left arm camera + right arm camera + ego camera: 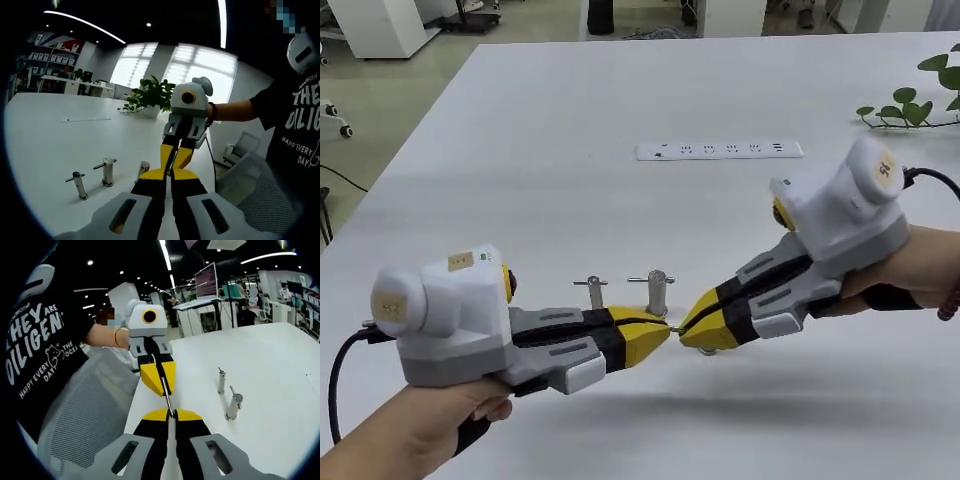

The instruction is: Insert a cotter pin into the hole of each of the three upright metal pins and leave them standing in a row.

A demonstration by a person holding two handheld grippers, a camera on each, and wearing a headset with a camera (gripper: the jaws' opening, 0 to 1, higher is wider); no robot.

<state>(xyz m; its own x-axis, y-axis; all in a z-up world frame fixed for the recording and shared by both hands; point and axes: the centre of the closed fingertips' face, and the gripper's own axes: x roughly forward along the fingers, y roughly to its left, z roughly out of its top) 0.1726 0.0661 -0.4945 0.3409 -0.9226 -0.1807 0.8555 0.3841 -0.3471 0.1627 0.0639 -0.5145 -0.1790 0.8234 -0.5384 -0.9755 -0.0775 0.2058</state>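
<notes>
Cotter pin (167,396) is gripped at both ends by the fully closed jaws of the left gripper (662,334) and right gripper (687,329), met tip to tip low over the table (620,100), just in front of two upright metal pins (657,292).

My left hand-held gripper (658,335) reaches in from the lower left and lies nearly level, its jaws closed. My right hand-held gripper (688,333) slants down from the right, its jaws closed too. The two sets of yellow tips meet nose to nose, with a thin cotter pin (166,396) pinched between them, one end in each. My left hand (440,425) wraps its handle from beneath, while my right hand (920,270) grips its handle from behind, the wrist held higher.
</notes>
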